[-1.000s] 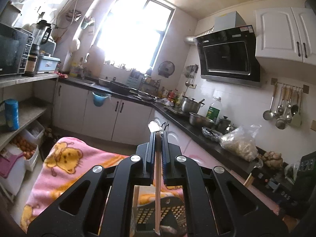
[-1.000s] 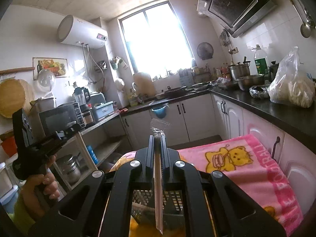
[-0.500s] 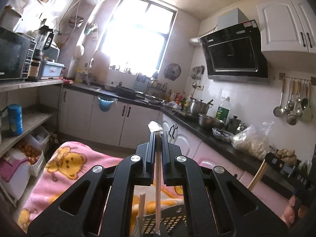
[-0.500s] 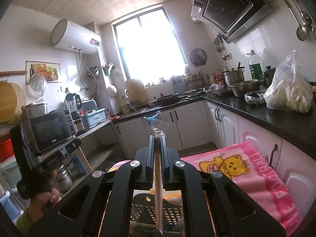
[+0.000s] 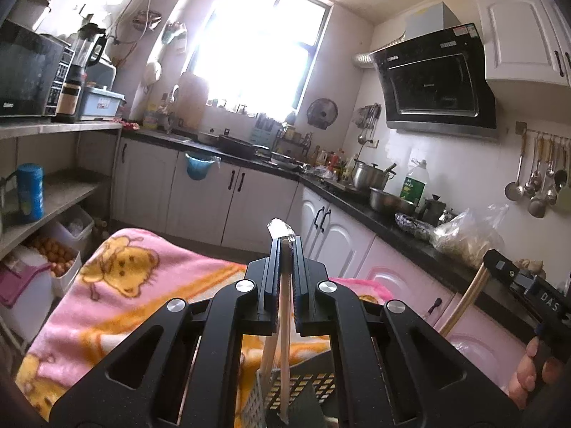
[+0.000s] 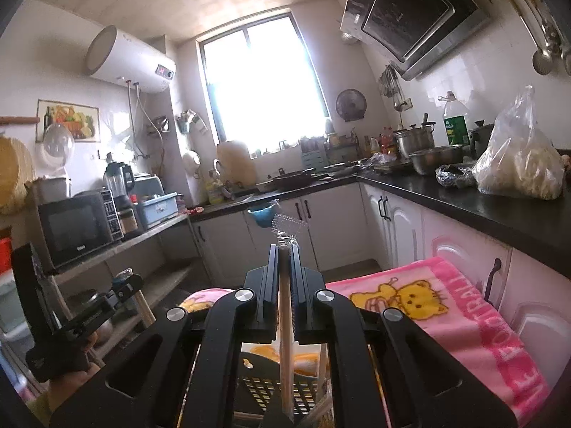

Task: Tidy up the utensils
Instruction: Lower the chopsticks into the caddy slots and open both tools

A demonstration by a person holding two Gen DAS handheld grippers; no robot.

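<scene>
Item: left gripper [image 5: 284, 246], jaws closing fully on a wrapped chopstick pair [image 5: 284, 321], held upright, its lower end hanging over a slotted basket [image 5: 314, 388] near the bottom edge.

Item: right gripper [image 6: 284, 249], jaws likewise pinching shut on a second chopstick pair [image 6: 285, 339], clear wrapper [image 6: 287, 228] sticking out above the tips, lower end pointing into the same basket [image 6: 267, 388].

Item: basket, sitting on a pink blanket [image 5: 117, 285] covering the desk, in the near centre.

Risks: both sticks are aiming at one basket, so they may be knocking each other, or the grippers colliding. A stick end may be catching on the rim or a slot and slipping in the wrapper.

Hidden: basket rim, compartments and contents are mostly blocked by the gripper bodies; whether either stick end is touching the basket cannot be told.
</scene>
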